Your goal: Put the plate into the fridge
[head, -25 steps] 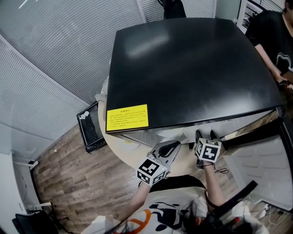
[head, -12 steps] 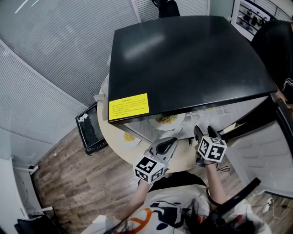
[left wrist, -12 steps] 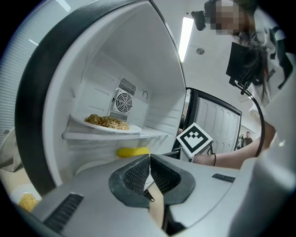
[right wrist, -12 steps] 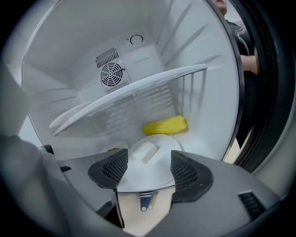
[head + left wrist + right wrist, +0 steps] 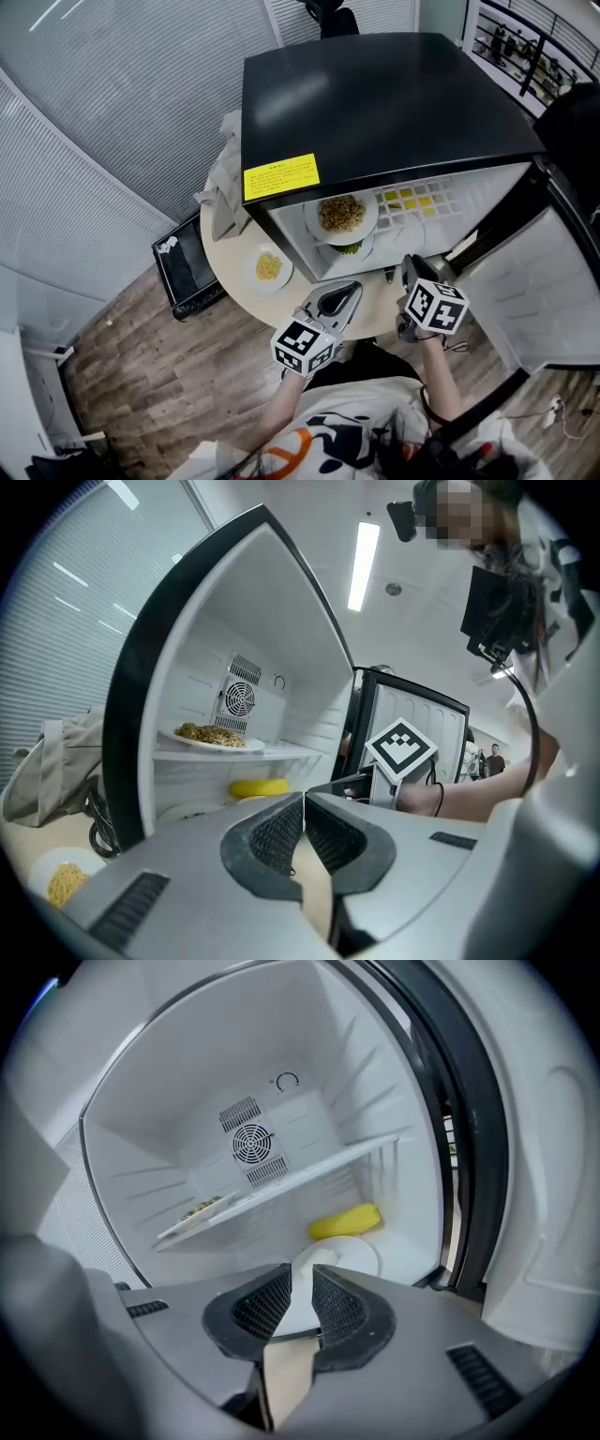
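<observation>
The black fridge (image 5: 384, 94) stands open, its door (image 5: 525, 291) swung to the right. A white plate of noodles (image 5: 341, 217) rests on the fridge shelf, also seen in the left gripper view (image 5: 211, 737) and the right gripper view (image 5: 199, 1209). A smaller plate of noodles (image 5: 269, 267) sits on the round table (image 5: 230, 281) outside. My left gripper (image 5: 352, 291) (image 5: 304, 799) is shut and empty in front of the fridge. My right gripper (image 5: 410, 266) (image 5: 301, 1274) has just been closing; a narrow gap remains, nothing between the pads.
A yellow item (image 5: 345, 1222) and an empty white dish (image 5: 354, 1252) lie on the fridge floor. A grey bag (image 5: 225, 183) sits on the table left of the fridge. A black box (image 5: 187, 262) stands on the wooden floor. A person (image 5: 572, 122) stands at the right.
Both grippers have drawn back a little and risen. The right gripper's jaws went from wide apart to nearly together. The fridge interior and both plates have come into view.
</observation>
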`<state>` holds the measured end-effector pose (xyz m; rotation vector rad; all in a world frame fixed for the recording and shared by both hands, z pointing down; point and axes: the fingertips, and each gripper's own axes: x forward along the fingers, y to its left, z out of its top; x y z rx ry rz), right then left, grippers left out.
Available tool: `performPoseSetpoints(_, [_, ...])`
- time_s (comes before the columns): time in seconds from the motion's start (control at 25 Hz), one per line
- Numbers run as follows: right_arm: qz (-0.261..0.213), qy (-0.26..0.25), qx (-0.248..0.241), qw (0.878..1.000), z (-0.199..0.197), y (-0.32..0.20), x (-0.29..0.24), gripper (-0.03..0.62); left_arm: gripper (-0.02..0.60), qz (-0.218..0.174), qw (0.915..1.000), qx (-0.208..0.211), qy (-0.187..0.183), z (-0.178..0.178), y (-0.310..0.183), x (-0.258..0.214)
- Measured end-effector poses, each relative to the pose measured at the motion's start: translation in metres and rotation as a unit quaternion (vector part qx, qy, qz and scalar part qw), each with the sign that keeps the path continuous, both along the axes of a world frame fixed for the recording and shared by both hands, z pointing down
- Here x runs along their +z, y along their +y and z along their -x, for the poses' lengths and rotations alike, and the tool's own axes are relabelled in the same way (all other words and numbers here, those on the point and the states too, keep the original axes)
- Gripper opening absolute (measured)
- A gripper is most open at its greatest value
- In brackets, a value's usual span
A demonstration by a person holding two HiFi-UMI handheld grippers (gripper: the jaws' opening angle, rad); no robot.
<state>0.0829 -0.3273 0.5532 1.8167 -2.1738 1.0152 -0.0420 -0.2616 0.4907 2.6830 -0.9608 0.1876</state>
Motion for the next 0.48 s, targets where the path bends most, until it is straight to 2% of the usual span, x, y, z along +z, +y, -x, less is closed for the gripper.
performPoseSetpoints(0.24, [-0.01,-0.003,-0.003,1.0,0.015,0.046,-0.012,0.057,0.011,-0.004,0.9999,0.006,0.009,0.01,0.036,-0.005])
performPoseSetpoints(0.48, [0.0,-0.024,0.007,1.0,0.025,0.097,-0.008,0.044,0.011,0.006,0.9996,0.026,0.01,0.016,0.077,0.003])
